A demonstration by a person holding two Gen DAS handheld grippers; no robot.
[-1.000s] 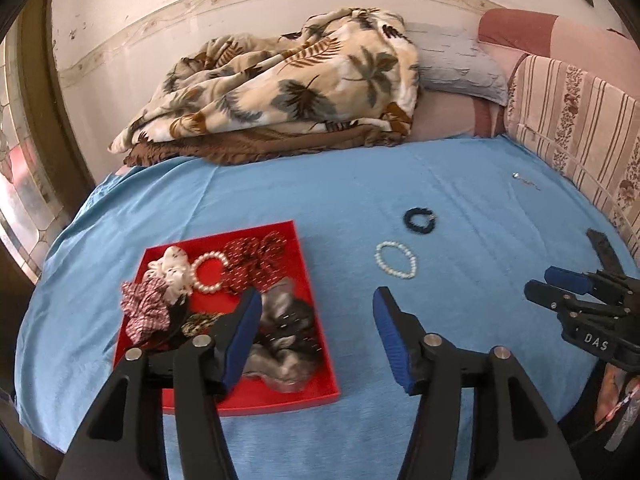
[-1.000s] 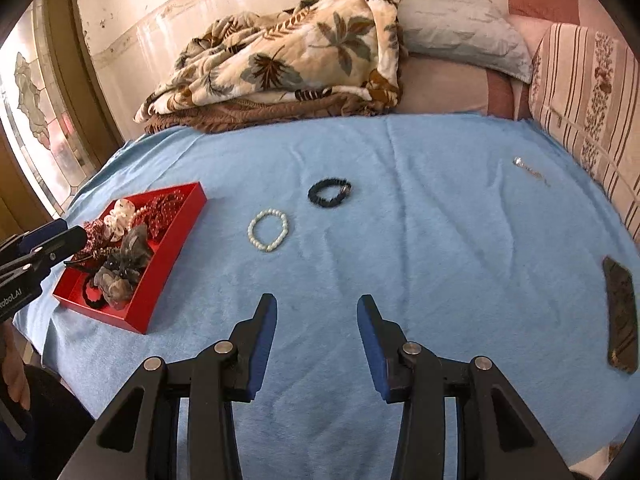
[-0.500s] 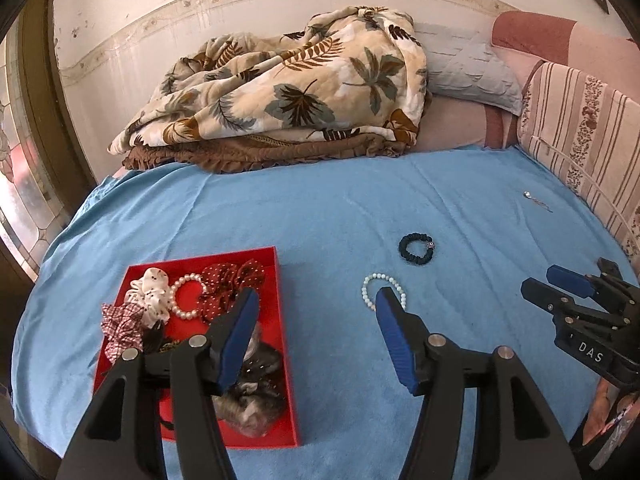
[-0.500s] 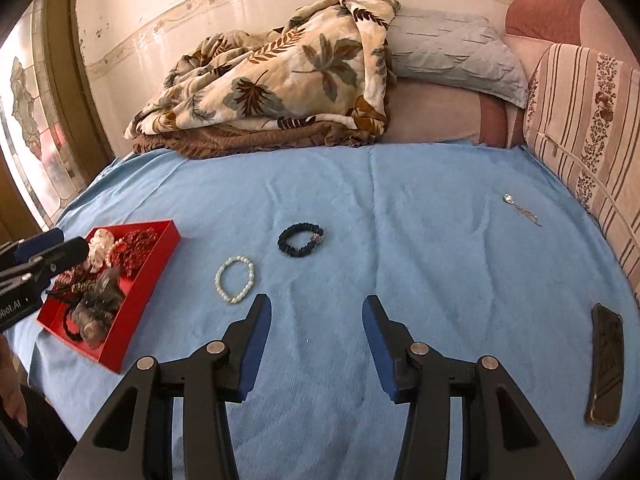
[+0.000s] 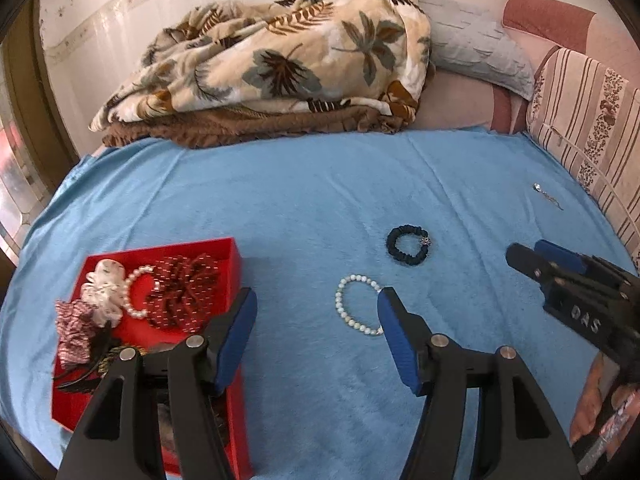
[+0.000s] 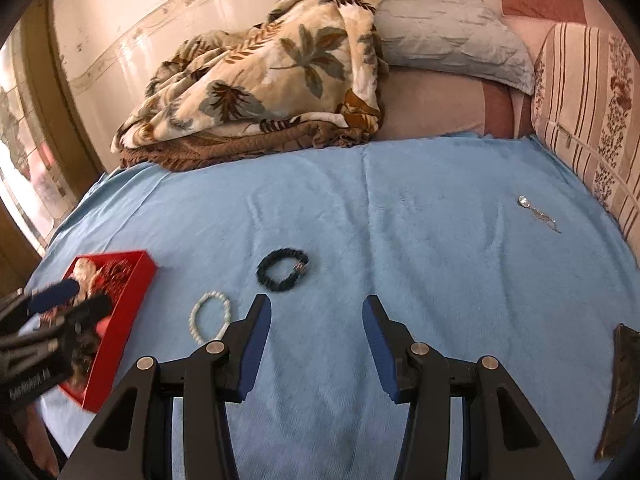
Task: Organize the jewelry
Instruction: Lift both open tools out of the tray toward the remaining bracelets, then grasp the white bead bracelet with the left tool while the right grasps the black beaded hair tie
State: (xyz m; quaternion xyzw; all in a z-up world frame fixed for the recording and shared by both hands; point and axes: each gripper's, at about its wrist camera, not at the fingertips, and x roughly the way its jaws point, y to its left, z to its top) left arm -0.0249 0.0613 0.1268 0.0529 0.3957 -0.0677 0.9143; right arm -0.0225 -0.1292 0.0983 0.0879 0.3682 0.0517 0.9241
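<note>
Both grippers hang over the bed, jaws wide open and empty. The left gripper sits right beside the pearl bracelet; the black bracelet lies just beyond the right gripper. The red tray is off left.

The right gripper is hovering over the blue bedspread, jaws parted and holding nothing. The black bracelet is lying just beyond its fingertips, the pearl bracelet just left of them, the red tray further left, the silver chain far right
</note>
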